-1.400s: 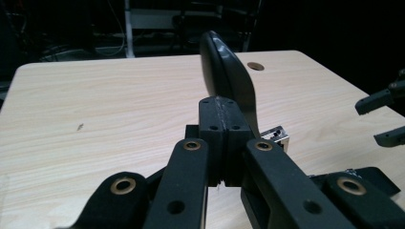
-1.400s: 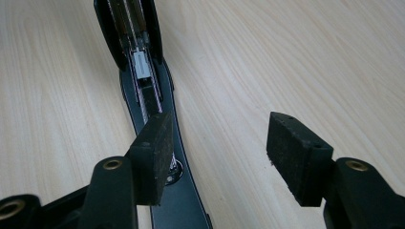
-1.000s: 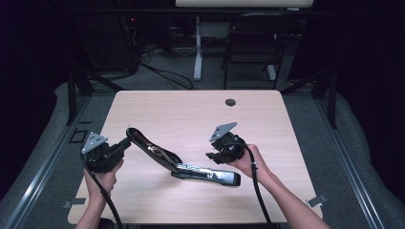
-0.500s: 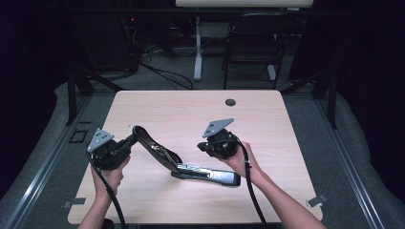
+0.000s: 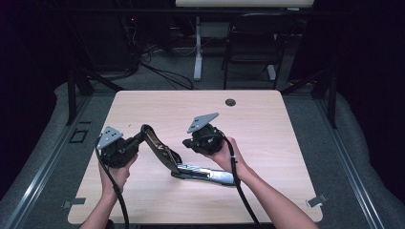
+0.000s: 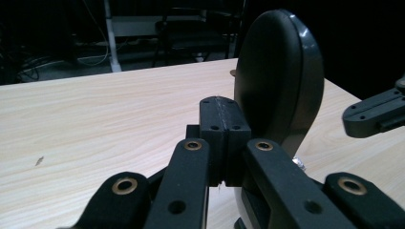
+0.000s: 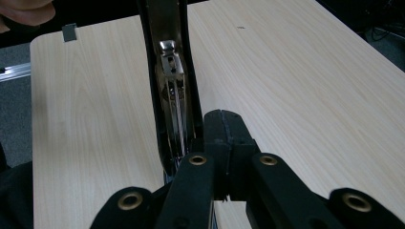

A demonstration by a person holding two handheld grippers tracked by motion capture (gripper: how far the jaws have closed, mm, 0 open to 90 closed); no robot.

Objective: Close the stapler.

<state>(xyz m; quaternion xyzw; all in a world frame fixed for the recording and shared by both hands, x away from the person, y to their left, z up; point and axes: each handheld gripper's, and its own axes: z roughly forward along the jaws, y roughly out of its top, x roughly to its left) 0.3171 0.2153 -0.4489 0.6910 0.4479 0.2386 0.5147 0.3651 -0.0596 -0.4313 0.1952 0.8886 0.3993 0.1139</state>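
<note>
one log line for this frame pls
left gripper: shut, beside raised stapler arm | right gripper: shut, above stapler | table

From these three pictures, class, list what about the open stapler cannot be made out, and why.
- Stapler base: in the high view the right hand covers part of it.
- Staples in the channel: right gripper view, too blurred and glary to tell.
- Stapler arm: left gripper view, its lower end hidden behind the left hand-held gripper.
</note>
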